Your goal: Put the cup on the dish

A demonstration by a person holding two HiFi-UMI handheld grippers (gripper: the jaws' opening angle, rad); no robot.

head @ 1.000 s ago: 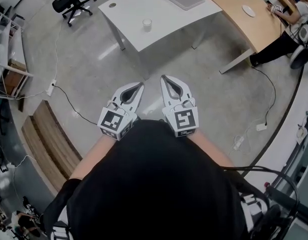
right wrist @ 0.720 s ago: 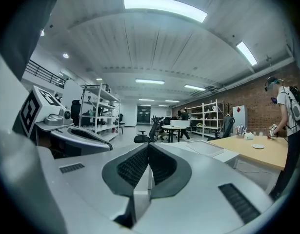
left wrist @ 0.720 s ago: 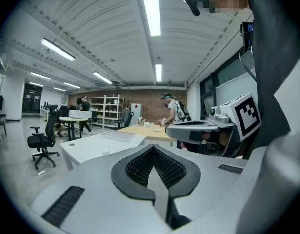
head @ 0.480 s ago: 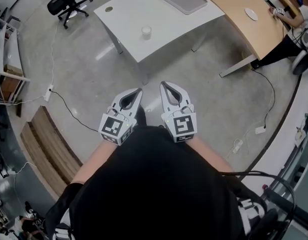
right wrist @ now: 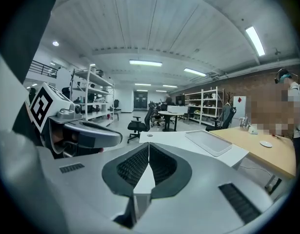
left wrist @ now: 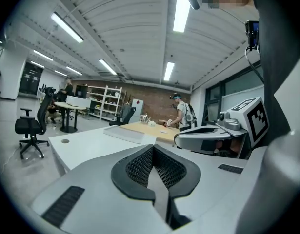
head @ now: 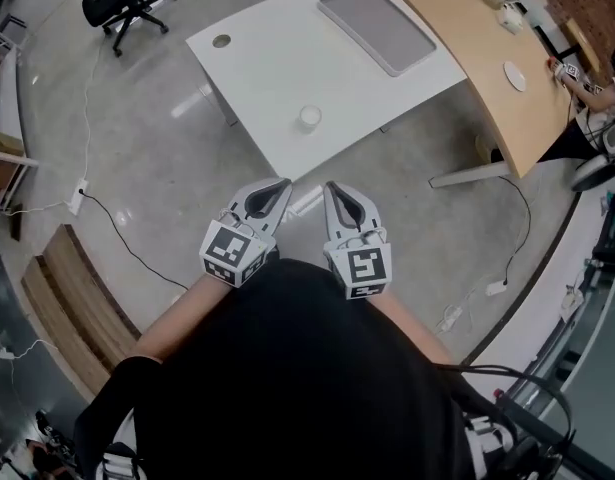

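A small white cup (head: 309, 118) stands near the front edge of a white table (head: 277, 68). A flat grey tray-like dish (head: 377, 28) lies at that table's far end and also shows in the right gripper view (right wrist: 208, 141). A small white plate (head: 515, 76) sits on the wooden table (head: 467, 28) to the right. My left gripper (head: 285, 182) and right gripper (head: 328, 184) are held side by side over the floor, short of the table, both shut and empty. The jaws meet at their tips in the left gripper view (left wrist: 152, 148) and the right gripper view (right wrist: 149, 145). The cup is hidden in both.
A black office chair (head: 122, 3) stands on the floor at the far left. A cable (head: 112, 230) runs across the floor near a wooden bench (head: 72, 293). A person (head: 597, 93) sits at the wooden table's far right. The table legs (head: 230, 116) are ahead.
The white table and cup have come nearer and lower in the head view. Both grippers have travelled forward together toward the table, still shut and side by side.
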